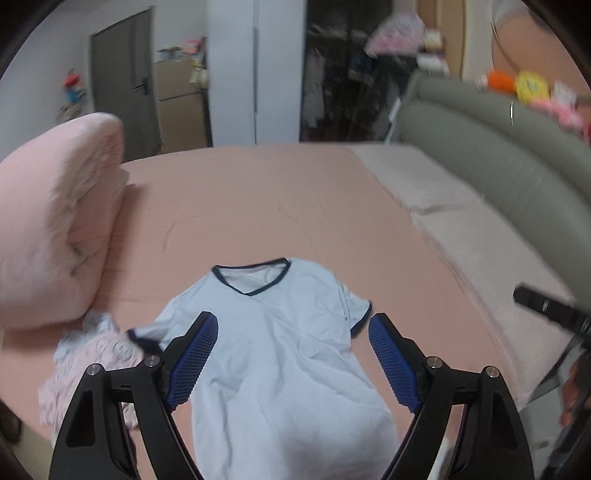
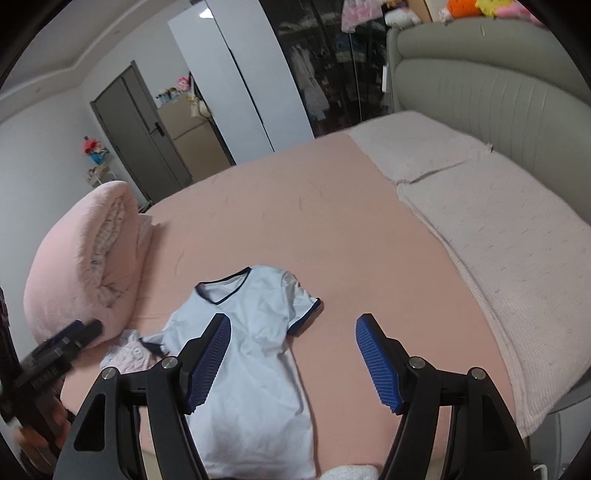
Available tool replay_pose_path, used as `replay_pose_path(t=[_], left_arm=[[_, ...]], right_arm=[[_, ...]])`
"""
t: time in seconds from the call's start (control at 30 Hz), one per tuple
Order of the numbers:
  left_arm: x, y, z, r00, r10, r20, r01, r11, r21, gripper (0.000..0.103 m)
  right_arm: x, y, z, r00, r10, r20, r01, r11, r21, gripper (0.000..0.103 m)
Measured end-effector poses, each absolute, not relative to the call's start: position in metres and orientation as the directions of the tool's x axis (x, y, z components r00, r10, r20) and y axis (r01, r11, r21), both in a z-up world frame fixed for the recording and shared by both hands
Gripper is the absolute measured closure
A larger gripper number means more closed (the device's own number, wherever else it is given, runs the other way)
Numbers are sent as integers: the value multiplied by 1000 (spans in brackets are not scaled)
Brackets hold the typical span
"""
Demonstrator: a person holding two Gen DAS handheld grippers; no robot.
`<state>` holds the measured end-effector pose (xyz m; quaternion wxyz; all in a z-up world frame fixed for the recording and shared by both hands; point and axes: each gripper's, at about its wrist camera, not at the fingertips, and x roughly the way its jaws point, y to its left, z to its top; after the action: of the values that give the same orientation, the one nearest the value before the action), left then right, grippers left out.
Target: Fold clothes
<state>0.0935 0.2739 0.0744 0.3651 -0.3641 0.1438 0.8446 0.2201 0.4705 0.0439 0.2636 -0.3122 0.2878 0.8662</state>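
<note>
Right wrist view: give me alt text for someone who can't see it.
A light blue T-shirt with navy trim lies face up on a pink bed, collar pointing away. The right gripper hangs above it, fingers apart and empty. At left, a rolled pink duvet, a small patterned garment and the left gripper.

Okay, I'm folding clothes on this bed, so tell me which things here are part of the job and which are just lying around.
Part of the job:
- light blue T-shirt, spread flat on the bed
- crumpled pink patterned garment beside it
- both hand-held grippers, left and right, open and empty

Just lying about:
- rolled pink quilt
- white pillows
- plush toys on the headboard
</note>
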Motion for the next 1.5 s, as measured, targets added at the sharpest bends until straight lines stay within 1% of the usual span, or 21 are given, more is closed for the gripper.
replay_pose_path(t=[0.17, 0.27, 0.37, 0.5, 0.6, 0.67, 0.7, 0.77, 0.87, 0.93, 1.0, 1.07, 1.13, 1.23, 1.27, 1.3, 1.37, 1.43, 1.5], left_arm=[[69, 347, 10, -395, 444, -804, -740, -673, -8, 19], [56, 383, -25, -368, 410, -835, -745, -667, 0, 19], [53, 419, -52, -402, 356, -844, -763, -640, 94, 19], [56, 452, -75, -434, 317, -843, -791, -582, 188, 19], [59, 462, -85, -421, 301, -856, -801, -565, 196, 19], [66, 456, -85, -439, 306, -845, -789, -582, 199, 19], [69, 453, -86, -447, 309, -839, -783, -590, 200, 19], [78, 448, -85, -484, 318, -815, -771, -595, 225, 19], [89, 447, -89, -541, 301, -785, -769, -556, 316, 19], [89, 448, -97, -565, 281, -776, -763, -537, 361, 19], [82, 448, -106, -546, 261, -796, -763, -548, 344, 19], [75, 448, -113, -496, 260, -828, -777, -558, 291, 19], [70, 448, -117, -469, 265, -842, -785, -562, 261, 19], [70, 458, -123, -506, 246, -827, -779, -542, 315, 19], [71, 462, -125, -517, 235, -823, -780, -526, 340, 19], [73, 466, -128, -521, 228, -823, -785, -507, 357, 19], [80, 472, -130, -506, 233, -831, -808, -465, 361, 19], [89, 476, -132, -502, 248, -828, -821, -437, 367, 19], [97, 479, -135, -503, 255, -826, -828, -414, 377, 19]], right_arm=[[188, 528, -9, -669, 149, -728, -643, -608, 465, 33], [173, 555, -37, -664, 116, -738, -649, -578, 494, 33], [162, 578, -64, -667, 73, -741, -648, -547, 530, 33], [155, 603, -100, -717, -16, -697, -627, -424, 654, 33], [157, 611, -127, -753, 5, -658, -629, -299, 718, 33], [155, 610, -141, -774, 3, -633, -613, -253, 748, 33], [151, 606, -147, -781, -20, -624, -599, -258, 758, 33], [142, 600, -149, -768, -23, -641, -607, -294, 738, 33], [129, 591, -151, -743, -19, -669, -622, -350, 701, 33], [117, 591, -155, -742, -55, -668, -598, -396, 697, 33], [109, 596, -167, -731, -84, -678, -599, -397, 695, 32], [102, 600, -180, -719, -113, -686, -603, -391, 696, 32], [102, 601, -190, -741, -153, -654, -567, -378, 732, 32], [106, 607, -196, -816, -200, -542, -465, -331, 821, 33], [106, 610, -200, -828, -198, -525, -455, -308, 835, 33], [107, 613, -205, -827, -193, -528, -465, -293, 835, 33], [109, 615, -221, -827, -215, -519, -467, -251, 848, 33], [110, 617, -242, -856, -274, -438, -408, -161, 899, 33], [108, 614, -258, -873, -300, -384, -371, -102, 923, 33]])
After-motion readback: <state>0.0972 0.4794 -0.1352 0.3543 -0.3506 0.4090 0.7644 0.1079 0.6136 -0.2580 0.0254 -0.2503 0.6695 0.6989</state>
